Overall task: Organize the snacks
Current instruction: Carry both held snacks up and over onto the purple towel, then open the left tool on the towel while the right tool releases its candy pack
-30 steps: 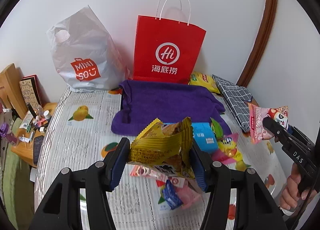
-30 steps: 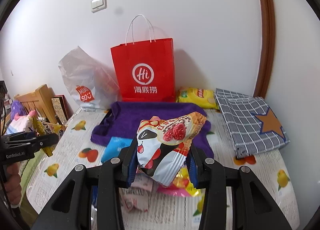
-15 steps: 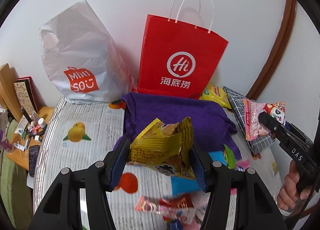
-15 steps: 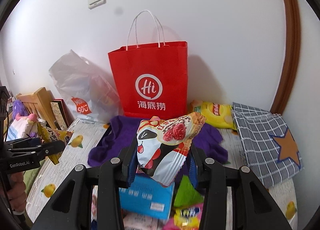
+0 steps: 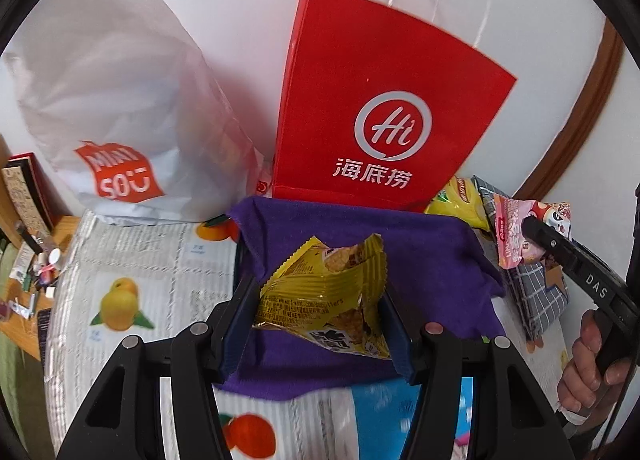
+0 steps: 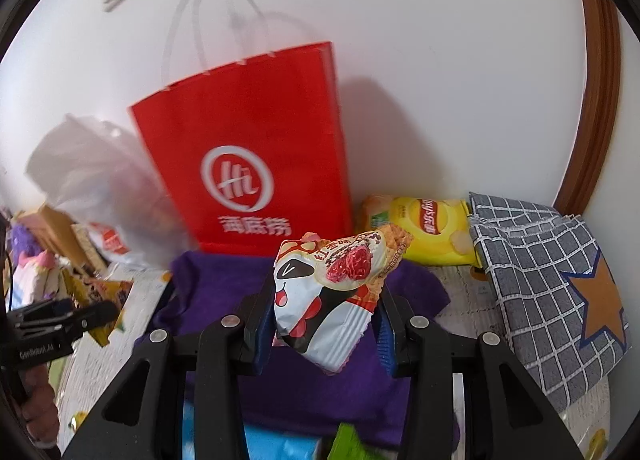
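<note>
Both grippers now nearer red paper bag (image 5: 380,108); left gripper (image 5: 320,316) jaws clamped on crinkled yellow snack packet (image 5: 324,296), right gripper (image 6: 324,320) jaws on white panda-print packet (image 6: 328,296), above purple cloth (image 5: 432,252).

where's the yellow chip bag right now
In the right wrist view the yellow chip bag lies at the back by the wall, right of the red paper bag and left of the grey checked cloth, just behind the purple towel.

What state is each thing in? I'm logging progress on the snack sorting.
left gripper: shut on yellow snack packet.
right gripper: shut on panda snack packet.
red paper bag: upright.
white plastic bag: standing, bulging.
yellow chip bag: lying flat.
</note>
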